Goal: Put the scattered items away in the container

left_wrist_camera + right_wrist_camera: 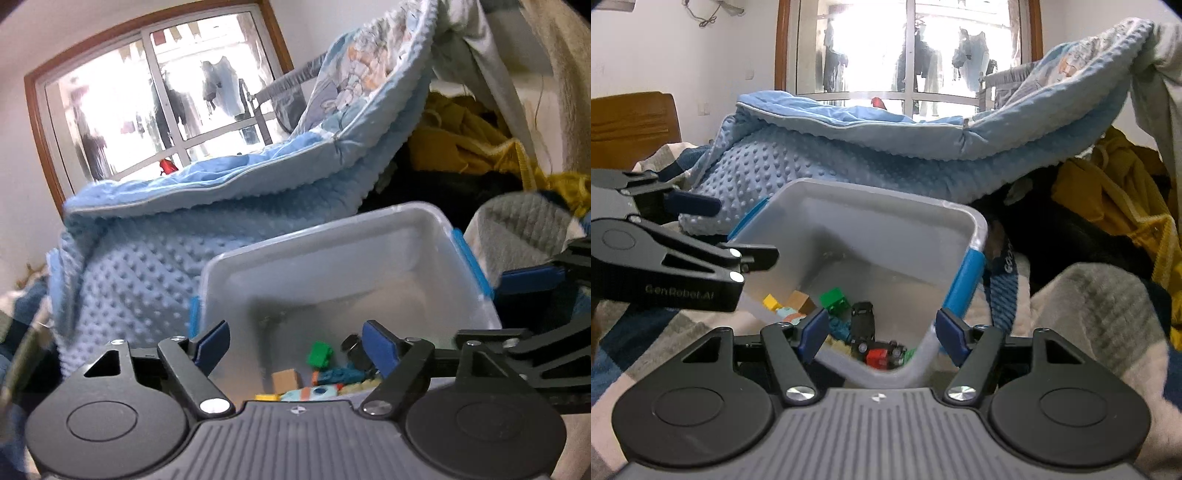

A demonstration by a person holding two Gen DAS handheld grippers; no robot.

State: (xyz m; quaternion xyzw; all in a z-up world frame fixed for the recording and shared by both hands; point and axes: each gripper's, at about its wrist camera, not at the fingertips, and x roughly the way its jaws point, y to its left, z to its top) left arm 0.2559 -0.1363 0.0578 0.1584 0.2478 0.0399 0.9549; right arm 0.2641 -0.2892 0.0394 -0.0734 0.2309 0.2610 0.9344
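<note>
Two tools hovered over one translucent container (871, 221) that sat on a bed among heaped bedding. The left tool (295, 347) stood with its blue pads (212, 345) spread wide and nothing between them; the container's open mouth lay straight ahead of it and just below. The right tool (882, 334) had its jaws parted to a middling width, also gripping nothing, with the container's near corner between and just beyond its fingertips. From the right tool's view the left tool (713, 229) reached in from the left, its fingertips at the container's left rim beside a blue latch (748, 219). From the left tool's view the right tool (532, 280) came in from the right, past the container's other blue latch (471, 258).

Inside the container, low and close ahead of both tools, lay a jumble of small toys: a green brick (834, 298), a yellow brick (771, 302), a tan wooden block (800, 301), a black toy car (862, 319) and a red toy car (881, 356). All of them rested on the container's floor, touching or just beside one another.

Beyond the container, a dotted blue blanket (798, 158) was piled up, draping to the far right. To the right of the tools lay a mustard-yellow garment (1108, 184) and a grey knitted cloth (1089, 295). Farther off stood a wood-framed window (908, 48) with clothes hanging outside.
</note>
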